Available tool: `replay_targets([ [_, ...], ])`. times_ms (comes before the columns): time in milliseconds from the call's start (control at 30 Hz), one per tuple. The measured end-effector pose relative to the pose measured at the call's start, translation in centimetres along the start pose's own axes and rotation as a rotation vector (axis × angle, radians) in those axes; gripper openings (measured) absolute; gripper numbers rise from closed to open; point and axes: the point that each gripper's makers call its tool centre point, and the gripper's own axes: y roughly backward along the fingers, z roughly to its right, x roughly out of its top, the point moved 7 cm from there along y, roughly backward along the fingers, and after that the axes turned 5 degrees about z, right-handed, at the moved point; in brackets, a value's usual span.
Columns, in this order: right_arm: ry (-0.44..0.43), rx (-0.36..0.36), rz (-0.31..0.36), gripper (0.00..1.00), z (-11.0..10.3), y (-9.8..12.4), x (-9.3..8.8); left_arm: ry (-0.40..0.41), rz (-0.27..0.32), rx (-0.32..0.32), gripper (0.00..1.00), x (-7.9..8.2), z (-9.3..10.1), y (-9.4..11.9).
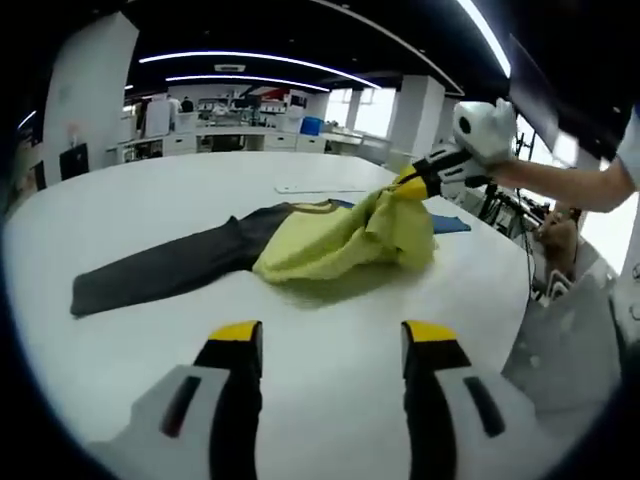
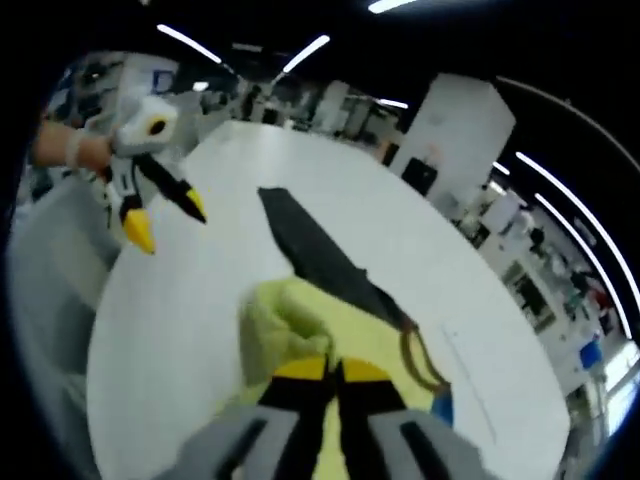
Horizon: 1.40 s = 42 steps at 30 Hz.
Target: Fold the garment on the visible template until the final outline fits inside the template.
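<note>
A yellow-green garment (image 1: 345,240) with a dark grey sleeve (image 1: 160,268) lies on the white table (image 1: 150,200). A corner of the blue template (image 1: 452,225) shows under the garment's right side. In the left gripper view my right gripper (image 1: 412,186) comes in from the right, shut on a bunched fold of yellow cloth and holding it above the table. My left gripper (image 1: 333,340) is open over bare table, short of the garment. In the right gripper view my right gripper (image 2: 335,372) pinches the yellow cloth (image 2: 280,325). The sleeve (image 2: 320,255) stretches away, and the left gripper (image 2: 165,220) hovers open at the upper left.
A thin pale strip (image 1: 320,188) lies on the table beyond the garment. The table's rounded edge (image 1: 520,300) drops off at the right, near a person's arm (image 1: 570,185). Benches and shelves (image 1: 240,135) stand far behind the table.
</note>
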Motion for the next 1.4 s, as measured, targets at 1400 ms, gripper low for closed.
replay_targets([
  [1400,-0.143,0.011,-0.177,0.0,6.6,-9.5,-5.7,0.035,-0.038,-0.028,0.48,-0.2,0.6,-1.6],
])
